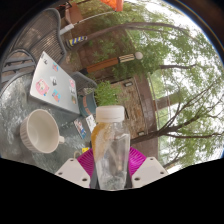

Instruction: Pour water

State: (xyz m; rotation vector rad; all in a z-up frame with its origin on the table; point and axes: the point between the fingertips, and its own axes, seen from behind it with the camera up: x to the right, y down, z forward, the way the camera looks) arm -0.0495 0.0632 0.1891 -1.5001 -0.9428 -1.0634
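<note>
Here the gripper [110,165] holds a clear plastic bottle [111,148] upright between its two fingers, and the jaws are pinched on the bottle's lower body, one pink pad [87,158] showing at its left side and the other pressed against its right. The bottle has a white screw cap [109,114], still on, and a band of pale label just below the neck; through the clear wall the contents look see-through, though the level cannot be made out.

To the left of the bottle and a little beyond the fingers stands a white cup [41,130] on a glass tabletop [15,100], its mouth open and facing up. The cup and the bottle are apart, not touching. Farther back on the tabletop lies a flat white device covered in stickers [52,82], probably a closed laptop, tilted across the surface. Just beside the cup, toward the bottle, lies some small dark item too blurred to name.

Beyond the tabletop there are wooden chairs [108,68] and a wooden railing [140,105], and behind them leafy trees [170,60] with bare dark branches against a bright sky.
</note>
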